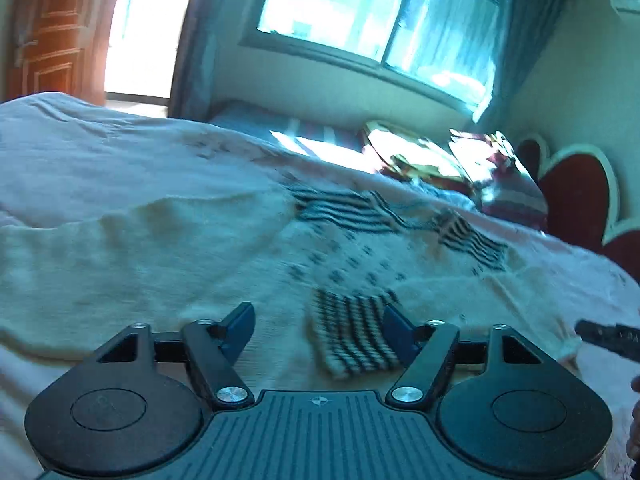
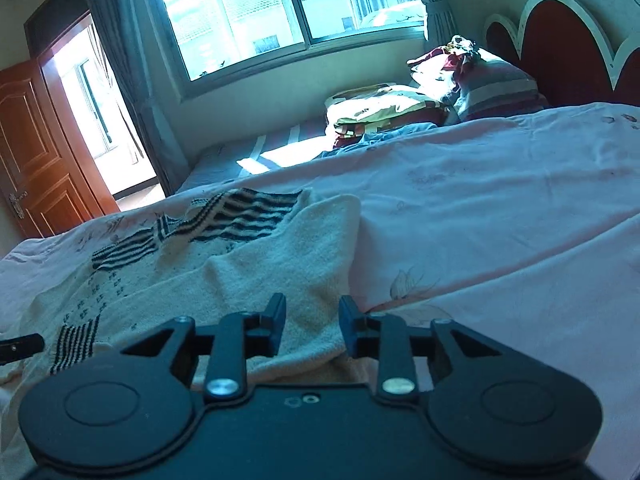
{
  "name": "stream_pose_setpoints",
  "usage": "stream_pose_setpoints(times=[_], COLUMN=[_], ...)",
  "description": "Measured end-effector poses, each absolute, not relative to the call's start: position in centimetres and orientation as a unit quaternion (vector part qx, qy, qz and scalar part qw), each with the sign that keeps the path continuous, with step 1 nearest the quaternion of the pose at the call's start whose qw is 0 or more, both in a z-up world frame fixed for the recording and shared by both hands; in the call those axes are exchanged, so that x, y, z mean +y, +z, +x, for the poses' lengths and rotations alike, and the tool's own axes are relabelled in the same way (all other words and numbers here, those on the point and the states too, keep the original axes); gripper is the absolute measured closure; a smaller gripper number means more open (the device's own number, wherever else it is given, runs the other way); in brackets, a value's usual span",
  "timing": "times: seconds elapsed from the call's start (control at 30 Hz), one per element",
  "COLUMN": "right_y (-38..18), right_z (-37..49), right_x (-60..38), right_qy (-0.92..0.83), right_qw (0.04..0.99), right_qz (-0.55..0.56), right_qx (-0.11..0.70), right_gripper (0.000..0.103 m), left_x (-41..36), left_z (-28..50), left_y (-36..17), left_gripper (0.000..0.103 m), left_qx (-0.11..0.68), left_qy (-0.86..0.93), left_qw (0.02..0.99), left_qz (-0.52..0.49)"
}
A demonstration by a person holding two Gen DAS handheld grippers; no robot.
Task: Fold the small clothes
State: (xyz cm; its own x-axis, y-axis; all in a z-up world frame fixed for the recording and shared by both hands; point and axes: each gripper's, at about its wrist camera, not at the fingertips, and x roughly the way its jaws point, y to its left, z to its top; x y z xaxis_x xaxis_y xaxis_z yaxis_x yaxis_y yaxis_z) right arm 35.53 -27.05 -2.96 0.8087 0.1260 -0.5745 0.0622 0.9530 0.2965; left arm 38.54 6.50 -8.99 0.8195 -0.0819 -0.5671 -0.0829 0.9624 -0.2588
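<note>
Cream knit sweater (image 2: 248,280) lies spread on the pink bedspread (image 2: 500,208); I hold both grippers, left (image 1: 318,322) and right (image 2: 312,322), spread apart and empty above its near edge. Folding seems barely begun; next I'd pinch a sleeve

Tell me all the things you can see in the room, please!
sweater: one, cream with black stripes, spread on the bed
bedsheet: one, pale pink, covering the bed
pillows: two, patterned red and cream, by the headboard
headboard: one, dark red with white edge, far right
window: one, bright, with grey curtains
door: one, brown wood, open, far left
left gripper: one, black, open over a striped cuff
right gripper: one, black, open over the sweater
</note>
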Motion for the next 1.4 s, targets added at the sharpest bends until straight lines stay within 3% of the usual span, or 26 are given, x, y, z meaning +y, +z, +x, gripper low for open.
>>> stream_pose_setpoints(times=[0.13, 0.17, 0.2, 0.23, 0.47, 0.53, 0.57, 0.6, 0.7, 0.83, 1.0, 1.27, 1.37, 1.4], right_y=[-3.5, -3.6, -3.6, -3.5, -0.3, 0.7, 1.0, 1.3, 1.8, 1.7, 0.8, -0.1, -1.0, -1.2], right_z=[34.0, 33.6, 33.2, 32.7, 29.5, 28.8, 28.6, 28.4, 28.2, 28.3, 29.0, 29.5, 30.2, 30.5], right_x=[-26.7, -26.5, -26.3, -25.9, -23.7, -23.2, -23.0, -22.8, -22.3, -22.0, -22.5, -25.2, -26.0, -26.1], right_qy=[0.015, 0.013, 0.011, 0.008, -0.015, -0.018, -0.020, -0.021, -0.021, -0.018, -0.009, 0.016, 0.033, 0.040], right_qw=[0.927, 0.925, 0.923, 0.921, 0.927, 0.929, 0.930, 0.931, 0.932, 0.931, 0.927, 0.916, 0.905, 0.901], right_qz=[0.179, 0.183, 0.188, 0.193, 0.198, 0.193, 0.192, 0.193, 0.190, 0.194, 0.208, 0.246, 0.277, 0.287], right_qx=[0.330, 0.333, 0.336, 0.338, 0.320, 0.314, 0.312, 0.310, 0.309, 0.307, 0.311, 0.318, 0.322, 0.322], right_gripper=[0.073, 0.073, 0.073, 0.073, 0.073, 0.073, 0.073, 0.073, 0.073, 0.073, 0.073, 0.072, 0.063, 0.054], left_x=[19.1, 22.1, 25.0, 27.0, 32.7, 33.0, 33.3, 33.5, 32.8, 25.8, 11.3, -9.9, -12.4, -12.8], left_z=[33.7, 32.7, 31.7, 31.0, 30.8, 31.0, 30.9, 30.9, 31.1, 35.9, 42.3, 46.5, 45.3, 44.8], left_y=[-9.7, -10.3, -11.0, -11.6, -14.6, -15.0, -15.2, -15.5, -14.4, -9.9, -7.4, -9.1, -10.1, -9.9], left_gripper=[0.019, 0.021, 0.036, 0.041, 0.042, 0.059, 0.092, 0.099, 0.099, 0.099, 0.099, 0.099, 0.099, 0.085], left_qx=[0.283, 0.281, 0.274, 0.270, 0.217, 0.212, 0.222, 0.231, 0.220, 0.219, 0.268, 0.360, 0.363, 0.354], left_qy=[0.147, 0.177, 0.201, 0.222, 0.218, 0.222, 0.235, 0.238, 0.219, 0.099, -0.051, -0.145, -0.143, -0.138], left_qw=[0.917, 0.902, 0.885, 0.871, 0.850, 0.847, 0.844, 0.839, 0.858, 0.913, 0.933, 0.919, 0.920, 0.925], left_qz=[-0.238, -0.275, -0.318, -0.344, -0.429, -0.435, -0.429, -0.430, -0.409, -0.329, -0.235, -0.072, -0.037, -0.023])
